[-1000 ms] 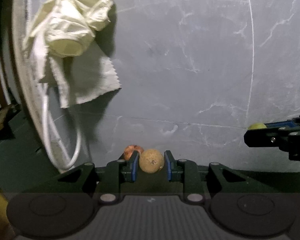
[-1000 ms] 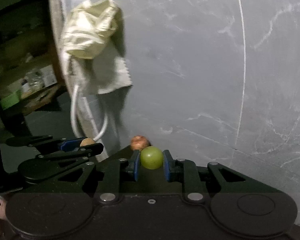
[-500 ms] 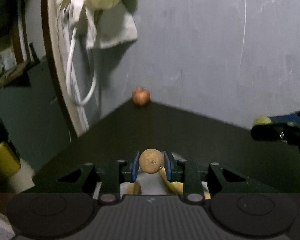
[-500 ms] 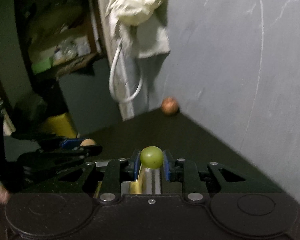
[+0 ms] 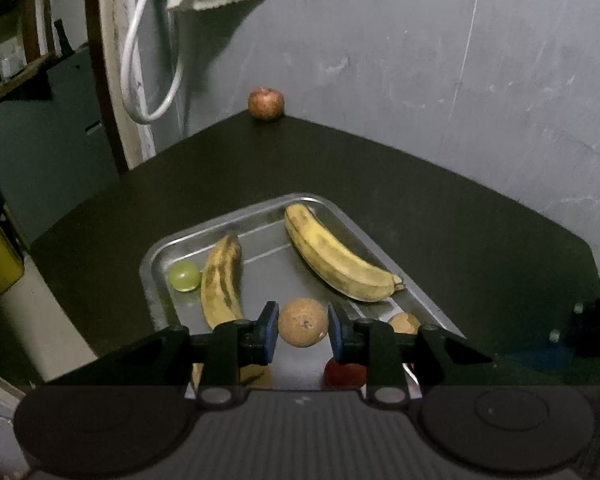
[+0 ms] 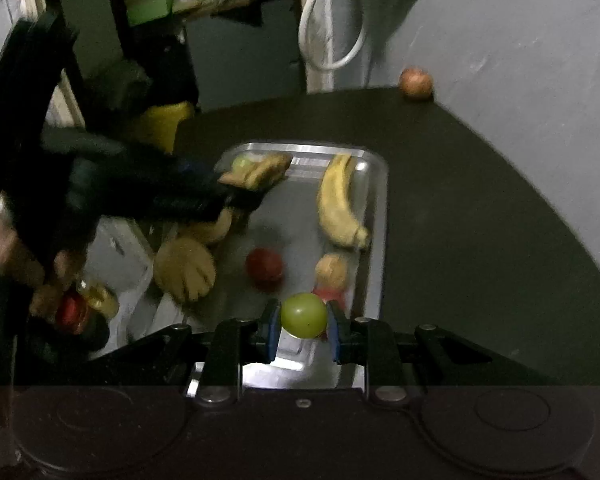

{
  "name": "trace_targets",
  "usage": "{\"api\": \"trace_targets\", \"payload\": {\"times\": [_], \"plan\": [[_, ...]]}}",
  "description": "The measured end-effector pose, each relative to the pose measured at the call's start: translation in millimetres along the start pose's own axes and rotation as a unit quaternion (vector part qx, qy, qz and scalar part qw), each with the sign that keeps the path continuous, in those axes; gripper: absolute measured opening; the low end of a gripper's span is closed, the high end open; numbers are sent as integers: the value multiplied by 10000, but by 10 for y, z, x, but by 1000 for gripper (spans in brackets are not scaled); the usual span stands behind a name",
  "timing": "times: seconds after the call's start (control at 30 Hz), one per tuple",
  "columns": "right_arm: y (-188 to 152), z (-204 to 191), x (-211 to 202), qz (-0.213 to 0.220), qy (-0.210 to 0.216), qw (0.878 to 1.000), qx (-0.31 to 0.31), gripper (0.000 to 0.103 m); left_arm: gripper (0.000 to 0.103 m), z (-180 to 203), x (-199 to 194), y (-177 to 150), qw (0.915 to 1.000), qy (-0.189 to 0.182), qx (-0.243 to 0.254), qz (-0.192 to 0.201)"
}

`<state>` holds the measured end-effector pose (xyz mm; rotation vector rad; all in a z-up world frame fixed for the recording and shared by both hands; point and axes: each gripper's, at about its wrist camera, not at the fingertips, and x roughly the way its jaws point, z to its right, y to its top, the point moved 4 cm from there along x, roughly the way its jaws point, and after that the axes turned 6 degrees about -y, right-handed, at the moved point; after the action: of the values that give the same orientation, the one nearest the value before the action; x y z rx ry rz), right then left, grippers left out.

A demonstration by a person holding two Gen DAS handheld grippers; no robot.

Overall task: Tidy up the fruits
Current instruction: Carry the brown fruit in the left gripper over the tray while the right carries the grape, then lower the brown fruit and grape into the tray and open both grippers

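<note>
Two hand-held grippers over a metal tray [image 5: 256, 216] on a dark table [image 5: 460, 216]. The left gripper [image 5: 302, 322] has its jaws clamped on a round tan fruit [image 5: 302, 322]; the right gripper [image 6: 303, 316] has its jaws clamped on a green grape-like fruit [image 6: 303, 316]. Each fruit sits between the pads at the fingertips, so that it can probably be let go straight into the tray below. The tray serves as the collecting place: it holds two bananas [image 5: 336, 256], a second green fruit [image 5: 185, 276] at its left edge, a red fruit [image 6: 265, 264] and a small tan fruit [image 6: 331, 270] near the right rim. One reddish apple [image 5: 265, 103] lies well apart, at the far corner against the wall [image 5: 420, 60], evidently not yet gathered.
</note>
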<state>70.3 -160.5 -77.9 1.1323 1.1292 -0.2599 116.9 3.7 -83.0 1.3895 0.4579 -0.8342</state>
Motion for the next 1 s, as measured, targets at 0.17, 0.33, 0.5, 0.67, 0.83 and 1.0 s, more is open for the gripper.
{"api": "trace_targets", "payload": {"times": [0.17,0.33,0.5,0.67,0.83,1.0], "plan": [[-68,-119,123,-161,152,9997,-50,25,29,25,214,-24,9998,-14,41,-210],[-69,-177,228,-256,241,9994,-36,26,29,-1,364,-75,9993,5,-9,-380],[-80,-182,345,-357,259,9990,-15,26,29,-21,414,-76,9991,-35,-89,-415],[-116,-200,427,-467,273,9985,0,27,29,-19,424,-71,9990,-27,-102,-424],[-135,-198,447,-491,261,9985,7,30,30,-21,424,-71,9991,-27,-122,-413],[-145,-189,441,-500,265,9984,-3,36,38,-36,423,-54,9991,-19,-166,-389]]}}
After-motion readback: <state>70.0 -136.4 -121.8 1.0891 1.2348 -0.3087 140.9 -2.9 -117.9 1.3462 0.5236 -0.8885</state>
